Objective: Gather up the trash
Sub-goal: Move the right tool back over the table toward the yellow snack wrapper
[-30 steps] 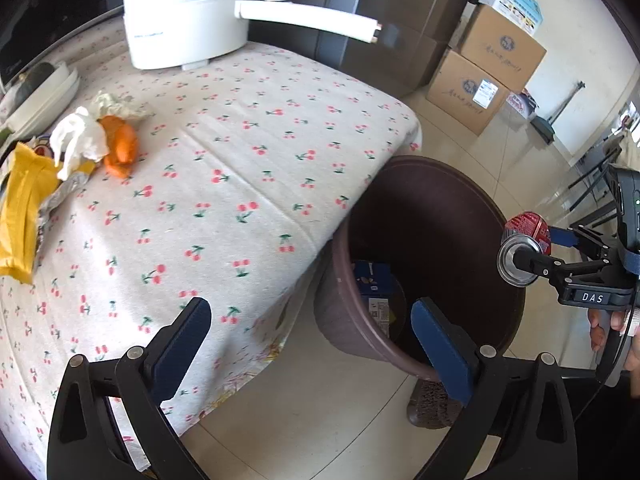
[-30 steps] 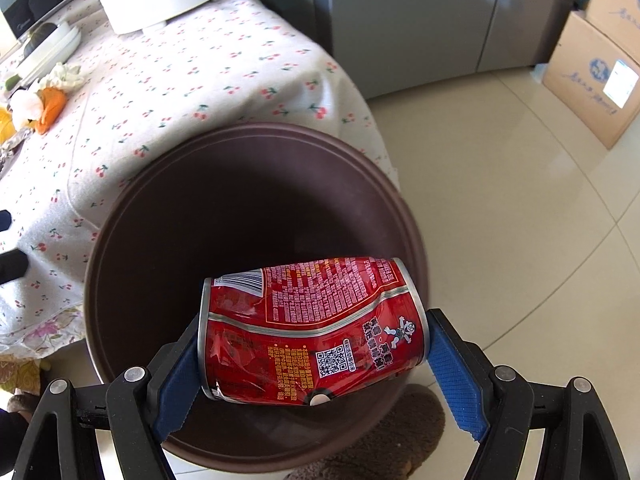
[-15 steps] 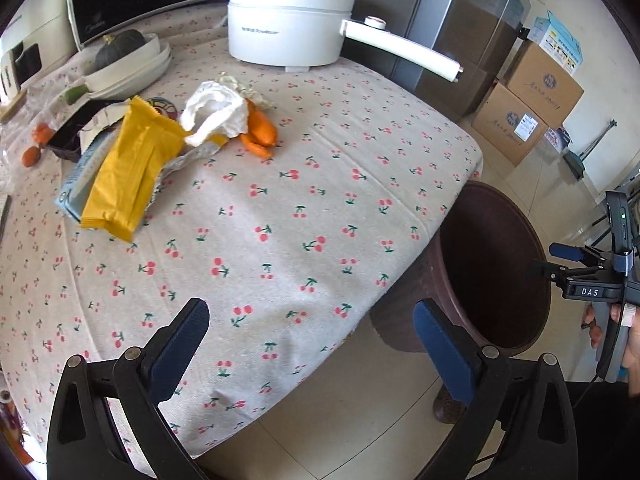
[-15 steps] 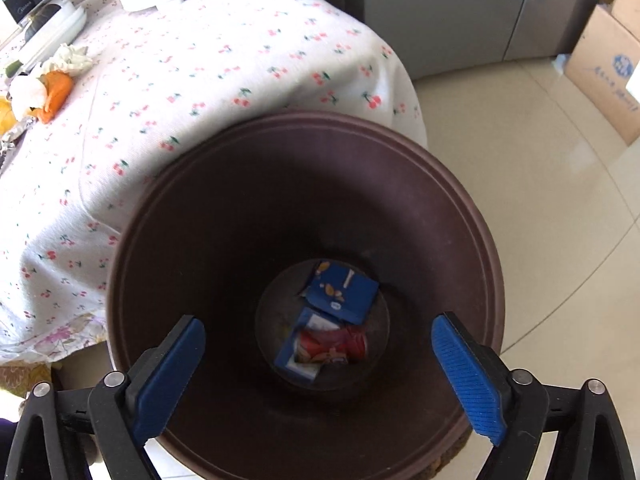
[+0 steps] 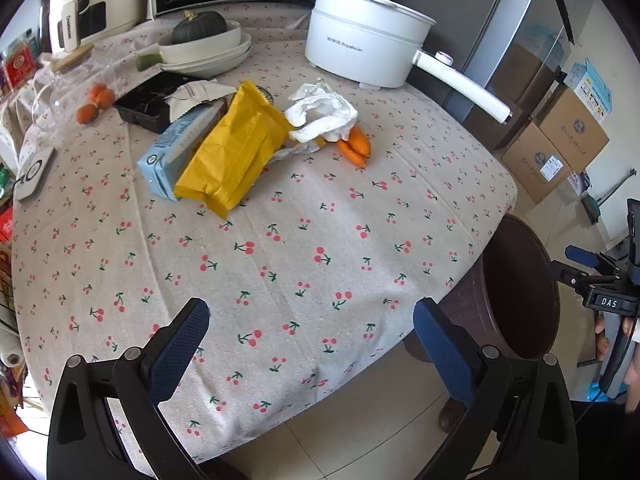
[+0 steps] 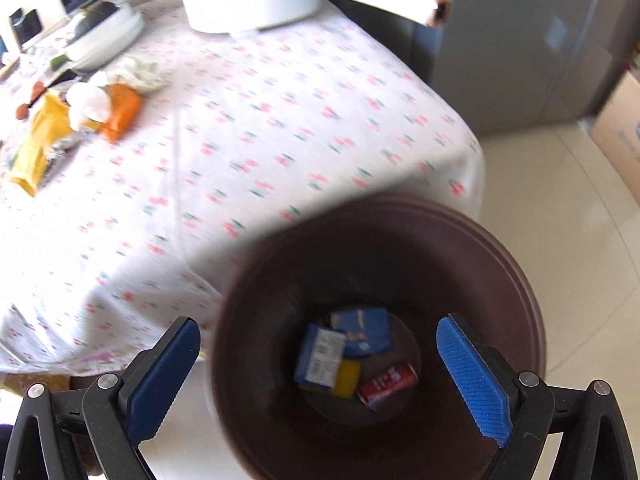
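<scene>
A brown bin (image 6: 532, 280) stands on the floor by the table's corner; it also shows in the left wrist view (image 5: 520, 292). In it lie a red can (image 6: 388, 386), blue packets (image 6: 344, 344) and a yellow piece. My right gripper (image 6: 318, 376) is open and empty above the bin. My left gripper (image 5: 312, 348) is open and empty over the table's near edge. On the cherry tablecloth (image 5: 300, 248) lie a yellow wrapper (image 5: 236, 152), a blue carton (image 5: 176, 152), crumpled white tissue (image 5: 324, 112) and orange peel (image 5: 354, 148).
A white electric pot (image 5: 364, 48) with a long handle stands at the back. White dishes with a squash (image 5: 204, 40), a black tray (image 5: 156, 100), small oranges and a glass jar sit at back left. Cardboard boxes (image 5: 560, 140) stand on the floor at right.
My right gripper opened and the red can dropped into the bin. Both grippers then swung left towards the table, and the left view now takes in the trash pile.
</scene>
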